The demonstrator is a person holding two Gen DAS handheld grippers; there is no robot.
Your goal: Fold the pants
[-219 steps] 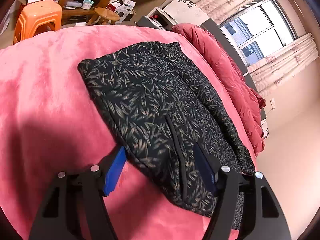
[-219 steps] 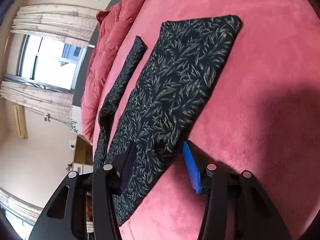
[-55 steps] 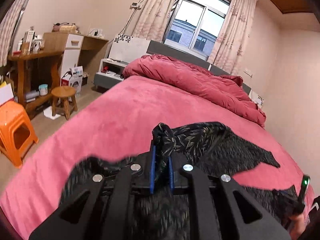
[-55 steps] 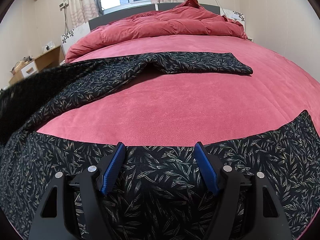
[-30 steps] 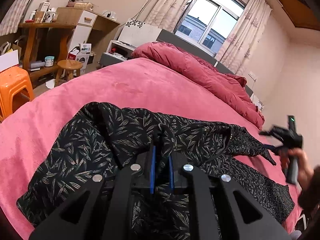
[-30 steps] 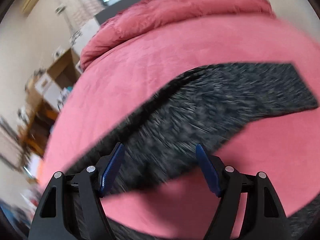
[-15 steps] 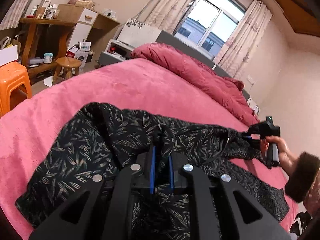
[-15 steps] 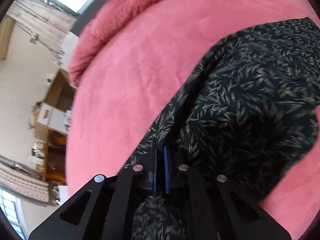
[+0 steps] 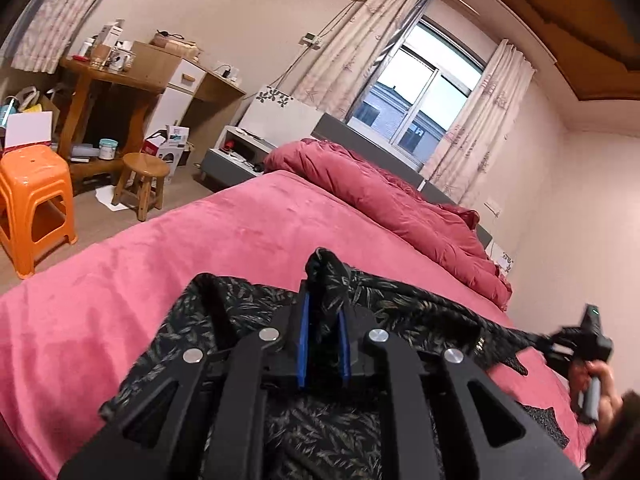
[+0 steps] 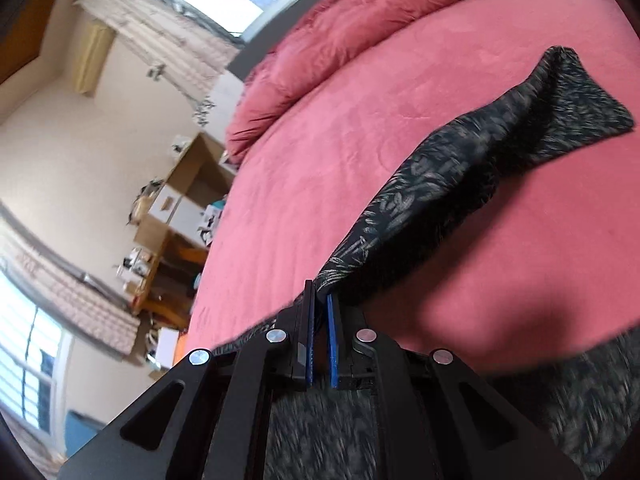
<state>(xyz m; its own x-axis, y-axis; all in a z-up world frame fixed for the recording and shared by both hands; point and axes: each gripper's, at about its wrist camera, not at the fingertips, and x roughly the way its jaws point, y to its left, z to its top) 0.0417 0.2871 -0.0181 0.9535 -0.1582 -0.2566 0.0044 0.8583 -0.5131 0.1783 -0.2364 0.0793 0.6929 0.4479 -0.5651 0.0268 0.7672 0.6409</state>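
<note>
1. Seen from the left wrist, spread over the near end of the wide bed with the pink plush cover point(image 9: 248, 232): black pants with a pale leaf print, thin fabric point(image 9: 240, 312), bunched and rumpled. Near the middle of the bed's near edge, the left gripper, black with blue pads point(image 9: 323, 316), pressed tight on a raised fold of the pants, a tuft of cloth poking up above the fingertips. Toward the bed's right side, a stretch of the pants pulled taut across to the right gripper point(image 9: 540, 346), gripped in a person's hand point(image 9: 596, 384); too small there to tell how its fingers stand. At the head of the bed, a crumpled dark red quilt point(image 9: 384, 200). Off the bed's left side, on the floor, an orange plastic stool point(image 9: 34, 196) and a small round wooden stool point(image 9: 146, 178).

2. Seen from the right wrist, low over the bed point(image 10: 360, 128): right gripper point(image 10: 320, 300) with fingers closed together, pinching an edge of the pants point(image 10: 460, 168). From the pinch, one leg lifted clear of the cover, running out across the bed to a blurred hem lying on the pink cover. Below the gripper, more of the leaf-print cloth, blurred. At the head of the bed, the quilt point(image 10: 360, 24).
</note>
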